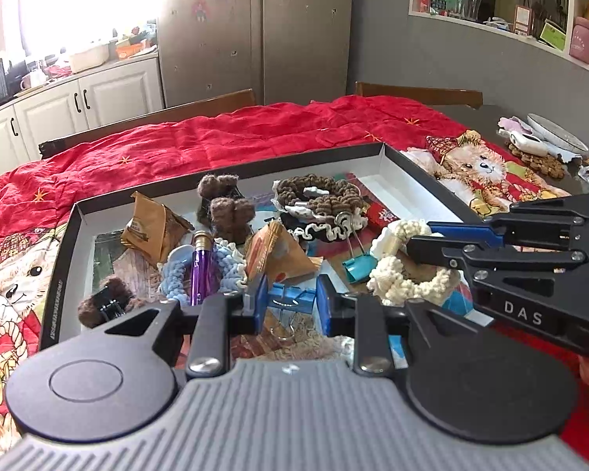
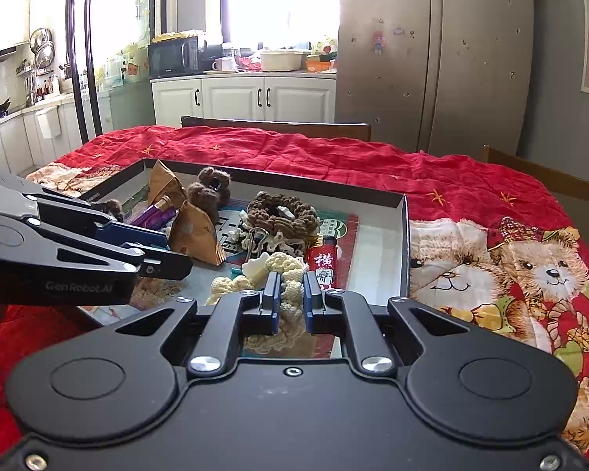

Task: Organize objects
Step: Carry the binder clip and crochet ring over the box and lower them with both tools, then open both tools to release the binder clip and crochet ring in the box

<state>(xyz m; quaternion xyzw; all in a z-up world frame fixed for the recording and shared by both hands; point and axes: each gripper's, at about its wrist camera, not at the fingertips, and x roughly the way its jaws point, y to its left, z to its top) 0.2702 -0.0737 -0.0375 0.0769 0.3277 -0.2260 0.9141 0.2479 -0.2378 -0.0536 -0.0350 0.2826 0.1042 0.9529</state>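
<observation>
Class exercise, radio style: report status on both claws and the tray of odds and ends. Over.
Left claw shut on blue binder clip. Right claw shut on cream scrunchie. Both over black tray, crowded with scrunchies, packets, clips.

I'm seeing a table (image 1: 467, 112) wearing a red cloth (image 1: 224, 137). A shallow black box (image 1: 424, 174) is sitting on it, a plate (image 1: 555, 133) lying at the far right.

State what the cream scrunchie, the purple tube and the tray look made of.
Cream scrunchie: chunky yarn, looped and matte.
Purple tube: likely clear plastic, glossy, with a gold ribbed cap.
Tray: probably cardboard; thin, straight walls, black outside and white inside.
</observation>
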